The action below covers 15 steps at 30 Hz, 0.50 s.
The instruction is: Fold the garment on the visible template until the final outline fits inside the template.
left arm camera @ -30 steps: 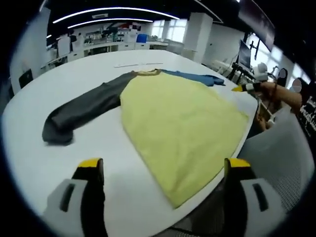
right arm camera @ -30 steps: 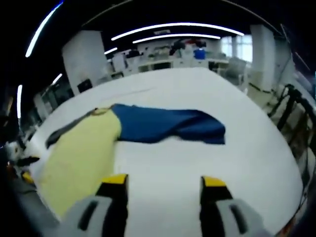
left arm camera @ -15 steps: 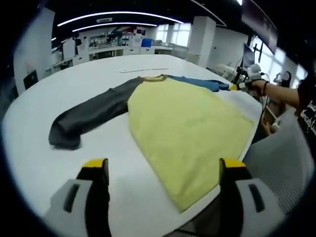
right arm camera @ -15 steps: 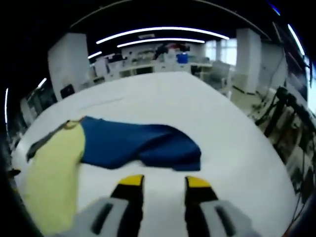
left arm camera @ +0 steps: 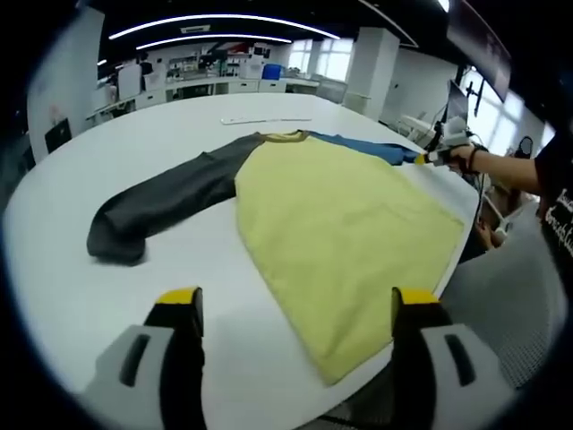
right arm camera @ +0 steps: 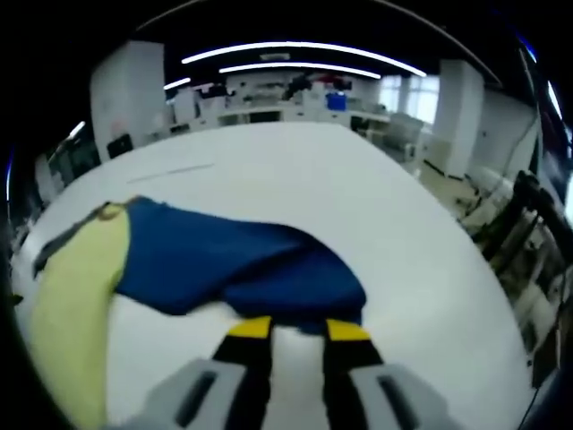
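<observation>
The right gripper [right arm camera: 298,330] has narrowed at the blue sleeve's [right arm camera: 242,264] edge, whether pinching is unclear; the left gripper [left arm camera: 295,298] stays spread over bare table [left arm camera: 116,170].

Bright ceiling light strips [left arm camera: 215,18] light both fisheye views evenly; right gripper view is slightly motion-blurred.

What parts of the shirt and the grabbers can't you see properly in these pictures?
- Blue sleeve cuff, right gripper view: the right gripper covers its edge; whether the jaws pinch cloth is unclear.
- Yellow body hem, left gripper view: it hangs over the table edge.
- Template outline: none can be made out.
</observation>
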Tool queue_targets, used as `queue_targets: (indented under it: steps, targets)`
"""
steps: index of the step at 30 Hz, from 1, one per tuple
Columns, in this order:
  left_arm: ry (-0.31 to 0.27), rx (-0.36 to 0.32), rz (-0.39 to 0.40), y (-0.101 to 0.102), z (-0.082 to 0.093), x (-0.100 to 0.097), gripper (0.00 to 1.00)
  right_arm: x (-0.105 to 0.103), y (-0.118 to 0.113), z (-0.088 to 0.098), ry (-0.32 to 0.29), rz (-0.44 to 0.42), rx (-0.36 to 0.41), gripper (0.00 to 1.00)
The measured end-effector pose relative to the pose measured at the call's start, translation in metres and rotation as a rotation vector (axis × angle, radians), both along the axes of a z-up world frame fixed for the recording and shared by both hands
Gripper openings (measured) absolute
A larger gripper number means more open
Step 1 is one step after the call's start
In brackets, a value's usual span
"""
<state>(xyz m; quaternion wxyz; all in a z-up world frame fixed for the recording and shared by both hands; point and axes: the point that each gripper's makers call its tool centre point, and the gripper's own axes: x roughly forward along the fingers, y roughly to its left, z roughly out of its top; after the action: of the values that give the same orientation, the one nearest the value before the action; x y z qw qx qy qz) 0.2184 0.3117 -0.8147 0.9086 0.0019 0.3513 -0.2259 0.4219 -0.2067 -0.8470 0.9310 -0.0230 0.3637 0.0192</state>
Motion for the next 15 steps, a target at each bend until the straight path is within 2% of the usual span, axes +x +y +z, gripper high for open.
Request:
queue_targets:
  steps: [5, 8, 11, 15]
  targets:
    - [0.007, -0.001, 0.000, 0.001, -0.001, 0.000, 0.82, 0.005, -0.008, -0.001, -0.004, 0.006, -0.050, 0.08]
    - [0.013, 0.004, 0.001, 0.002, -0.003, 0.001, 0.81, 0.003, -0.011, 0.000, 0.000, 0.005, -0.067, 0.00]
    - [0.009, 0.002, 0.000, 0.003, -0.002, 0.003, 0.81, -0.002, -0.012, 0.001, 0.012, 0.000, -0.044, 0.00]
    - [0.005, 0.005, -0.005, 0.002, -0.002, 0.005, 0.80, -0.009, -0.017, 0.004, 0.023, 0.006, -0.052, 0.00]
